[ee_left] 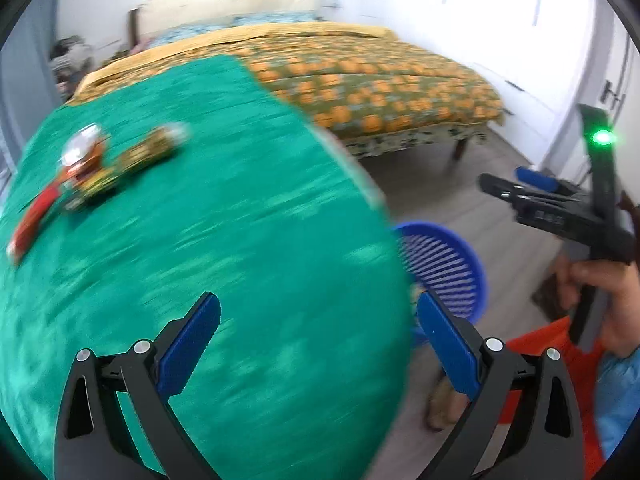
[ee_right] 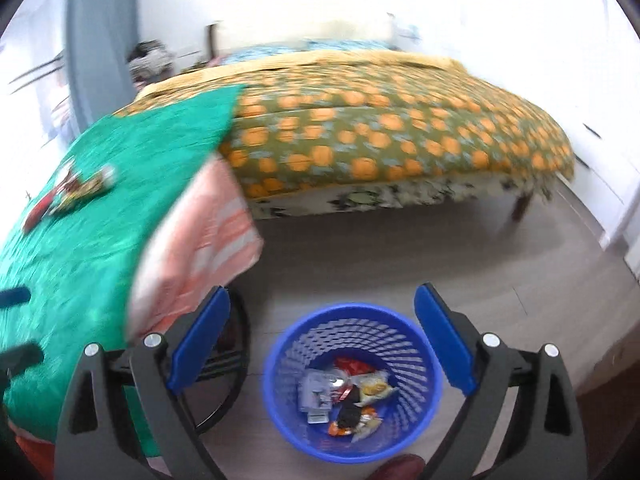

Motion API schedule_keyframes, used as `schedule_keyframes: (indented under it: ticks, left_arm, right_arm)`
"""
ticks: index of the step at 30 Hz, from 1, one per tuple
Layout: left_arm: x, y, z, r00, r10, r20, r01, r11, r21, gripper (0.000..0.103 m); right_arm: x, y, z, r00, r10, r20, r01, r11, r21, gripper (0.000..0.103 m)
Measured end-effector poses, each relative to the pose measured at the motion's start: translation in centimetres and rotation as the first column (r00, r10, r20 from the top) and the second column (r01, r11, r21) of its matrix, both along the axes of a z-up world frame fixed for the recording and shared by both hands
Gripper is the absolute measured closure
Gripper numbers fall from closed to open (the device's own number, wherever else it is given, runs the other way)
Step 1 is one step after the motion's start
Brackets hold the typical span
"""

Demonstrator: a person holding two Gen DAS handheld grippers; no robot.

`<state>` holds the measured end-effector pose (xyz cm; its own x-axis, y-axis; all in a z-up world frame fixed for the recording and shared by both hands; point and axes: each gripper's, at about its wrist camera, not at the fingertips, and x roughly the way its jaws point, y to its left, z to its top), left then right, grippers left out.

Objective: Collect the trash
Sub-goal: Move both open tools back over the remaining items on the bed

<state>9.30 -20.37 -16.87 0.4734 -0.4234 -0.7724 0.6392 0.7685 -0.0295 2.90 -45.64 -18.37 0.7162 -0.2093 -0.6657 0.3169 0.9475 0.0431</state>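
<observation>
While the right gripper [ee_right: 322, 344] hangs over the blue basket [ee_right: 424, 408] on the floor, jaws apart and empty, wrappers [ee_right: 352, 400] lie in the basket's bottom. Left gripper [ee_left: 320, 344], jaws also apart and empty, hovers above the green-covered bench [ee_left: 240, 240]; blurred trash [ee_left: 92, 168] sits near its far left edge.

Wrappers [ee_left: 92, 168] on green tablecloth [ee_left: 224, 240]

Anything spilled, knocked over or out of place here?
Nothing spilled. The blue basket stands upright on the floor with wrappers inside. A few wrappers lie on the green tablecloth, uncollected. Both hand-held grippers are open and empty.
</observation>
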Motion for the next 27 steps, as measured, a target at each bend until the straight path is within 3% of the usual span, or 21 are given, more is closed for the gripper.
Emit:
schedule_keyframes:
  ticks: [5, 9, 13, 17, 20, 23, 27]
  left_arm:
    - [0.8, 6.8, -0.1, 0.996, 0.077, 0.036, -0.079, 0.996, 0.043, 0.006]
    - [2.4, 12.1, -0.4, 0.989, 0.142, 0.048, -0.145, 0.987, 0.071, 0.006]
    - [3.8, 15.8, -0.6, 0.981, 0.184, 0.059, -0.188, 0.979, 0.080, 0.006]
    - [5.2, 19.2, -0.9, 0.973, 0.225, 0.053, -0.229, 0.970, 0.078, 0.006]
    - [6.5, 21.3, -1.1, 0.971, 0.235, 0.031, -0.237, 0.970, 0.062, 0.006]
    - [8.2, 22.8, -0.9, 0.975, 0.222, 0.022, -0.223, 0.974, 0.051, 0.006]
    - [12.3, 24.1, -0.7, 0.973, 0.221, 0.063, -0.227, 0.968, 0.106, 0.006]
  right_arm:
    - [1.1, 8.7, -0.3, 0.983, 0.184, -0.009, -0.184, 0.981, -0.058, 0.012]
    - [2.6, 15.9, 0.0, 0.937, 0.346, -0.047, -0.349, 0.933, -0.083, 0.012]
    - [5.8, 20.5, 1.6, 0.900, 0.430, -0.070, -0.434, 0.898, -0.073, 0.007]
    - [11.1, 23.7, 2.2, 0.872, 0.479, -0.099, -0.482, 0.876, -0.015, 0.006]
    - [14.6, 25.2, 0.2, 0.862, 0.482, -0.155, -0.488, 0.873, 0.004, 0.006]
    - [15.6, 25.9, -1.2, 0.859, 0.480, -0.175, -0.482, 0.876, 0.037, 0.006]
    - [15.7, 26.1, -2.1, 0.859, 0.480, -0.181, -0.479, 0.876, 0.053, 0.006]
